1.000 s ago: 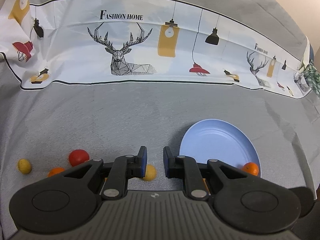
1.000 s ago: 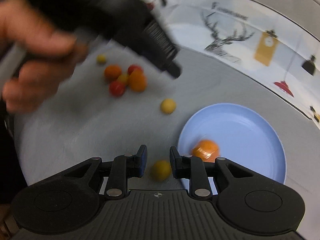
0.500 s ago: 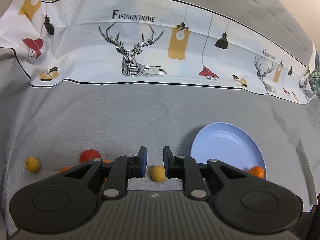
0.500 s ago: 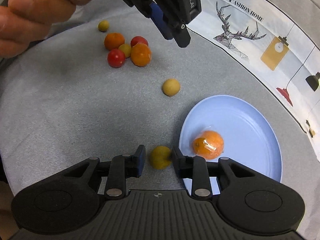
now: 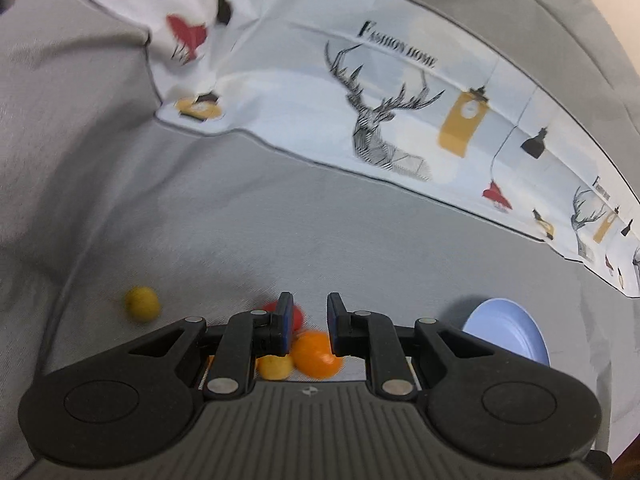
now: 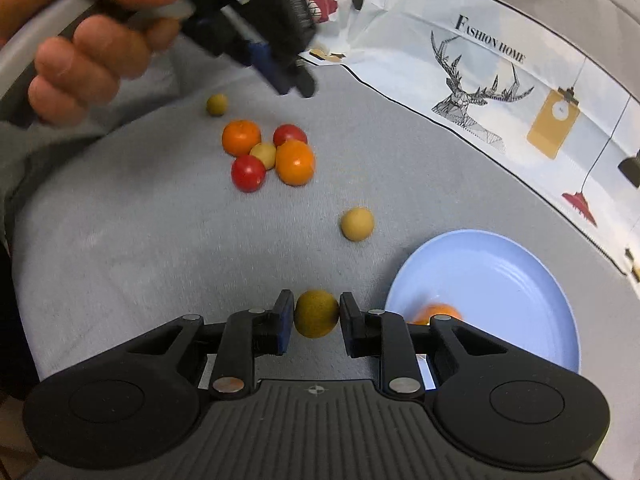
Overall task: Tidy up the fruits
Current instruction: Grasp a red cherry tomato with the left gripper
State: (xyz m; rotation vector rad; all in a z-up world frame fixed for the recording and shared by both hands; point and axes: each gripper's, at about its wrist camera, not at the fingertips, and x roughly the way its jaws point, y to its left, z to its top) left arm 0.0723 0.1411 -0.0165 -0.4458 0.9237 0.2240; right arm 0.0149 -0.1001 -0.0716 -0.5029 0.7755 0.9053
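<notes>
Left wrist view: the left gripper (image 5: 308,328) had swung left since a second earlier. Then it looked at the plate (image 5: 516,332) and one yellow fruit between its fingers; now the plate sat small at the right edge and the fruit cluster lay under the fingertips. An orange (image 5: 316,354) showed low in the narrow gap, a red tomato (image 5: 297,317) behind the left finger, a yellow fruit (image 5: 275,367) beneath it. A lone lemon-yellow ball (image 5: 142,304) lay well to the left on the grey cloth (image 5: 280,220). The jaws stood nearly closed, with nothing pinched; the fruits lay on the cloth below. The deer-print cloth (image 5: 380,120) appeared tilted and blurred, where before it ran level.

Right wrist view: the right gripper (image 6: 316,314) had an olive-yellow fruit (image 6: 316,313) between its fingers, and the jaws were closing, both pads touching its sides. A second earlier that fruit lay lower in a looser gap. The plate (image 6: 500,280) lay just to the right, holding a blurred orange (image 6: 438,313) at its near rim. A tan ball (image 6: 357,223) lay between plate and cluster. The cluster (image 6: 268,156) of two oranges, two tomatoes and a yellow fruit sat unmoved. A hand (image 6: 88,52) held the left gripper (image 6: 292,80) above it, further left than half a second before.
</notes>
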